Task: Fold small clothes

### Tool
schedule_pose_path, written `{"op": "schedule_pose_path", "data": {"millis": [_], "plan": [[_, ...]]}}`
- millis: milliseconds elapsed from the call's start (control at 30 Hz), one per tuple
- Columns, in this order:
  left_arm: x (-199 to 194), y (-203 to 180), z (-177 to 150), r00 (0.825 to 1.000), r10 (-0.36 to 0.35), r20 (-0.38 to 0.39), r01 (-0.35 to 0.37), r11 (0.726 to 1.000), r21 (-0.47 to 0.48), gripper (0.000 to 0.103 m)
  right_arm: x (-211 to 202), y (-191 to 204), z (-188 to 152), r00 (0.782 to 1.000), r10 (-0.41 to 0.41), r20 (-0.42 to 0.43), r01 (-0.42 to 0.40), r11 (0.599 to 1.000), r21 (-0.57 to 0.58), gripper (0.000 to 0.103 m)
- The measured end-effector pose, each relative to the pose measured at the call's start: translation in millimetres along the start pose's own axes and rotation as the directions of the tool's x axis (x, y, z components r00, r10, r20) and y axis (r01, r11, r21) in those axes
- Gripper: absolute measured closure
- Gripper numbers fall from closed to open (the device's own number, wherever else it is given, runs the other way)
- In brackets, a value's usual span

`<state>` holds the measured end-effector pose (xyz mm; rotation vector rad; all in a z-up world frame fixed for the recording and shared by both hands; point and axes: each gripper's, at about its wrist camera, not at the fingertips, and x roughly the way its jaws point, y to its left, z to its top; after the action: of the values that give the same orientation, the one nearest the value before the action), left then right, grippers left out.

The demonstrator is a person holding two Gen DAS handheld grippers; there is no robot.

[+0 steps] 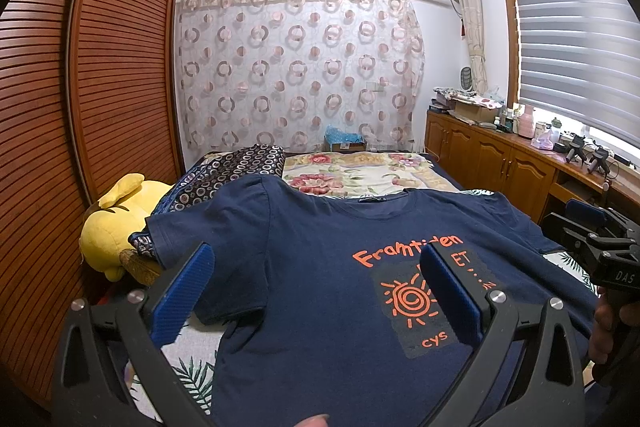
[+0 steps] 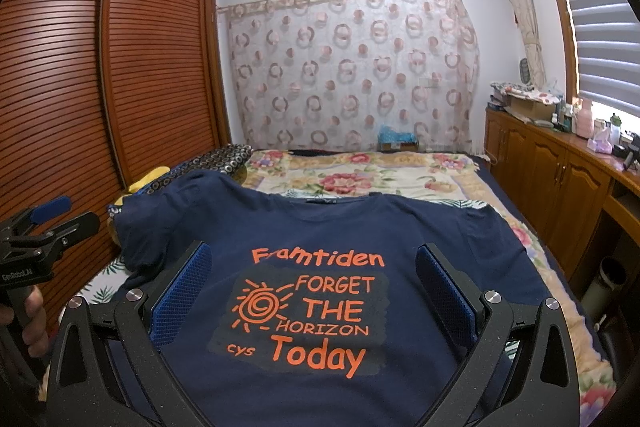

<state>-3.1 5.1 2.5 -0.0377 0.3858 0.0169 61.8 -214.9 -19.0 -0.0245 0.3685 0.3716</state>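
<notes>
A navy T-shirt with orange print lies spread flat, front up, on the bed, collar at the far side; it also shows in the right wrist view. My left gripper is open and empty, held above the shirt's left half, near the left sleeve. My right gripper is open and empty above the printed chest. The right gripper also shows at the right edge of the left wrist view. The left gripper shows at the left edge of the right wrist view.
The bed has a floral blanket beyond the shirt. A yellow plush toy and a patterned pillow lie at the left, next to a slatted wooden wardrobe. A wooden cabinet with clutter runs along the right.
</notes>
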Motion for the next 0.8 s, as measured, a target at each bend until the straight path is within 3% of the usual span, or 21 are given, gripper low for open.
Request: {"op": "schedule_pose_path", "data": {"millis": [800], "plan": [[-6.3, -1.8, 7.0, 1.0, 0.002, 0.004, -0.002, 1.0, 0.0, 0.0, -3.3, 1.2, 0.5, 1.0, 0.001, -0.002, -0.001, 1.0, 0.001, 0.0]]}}
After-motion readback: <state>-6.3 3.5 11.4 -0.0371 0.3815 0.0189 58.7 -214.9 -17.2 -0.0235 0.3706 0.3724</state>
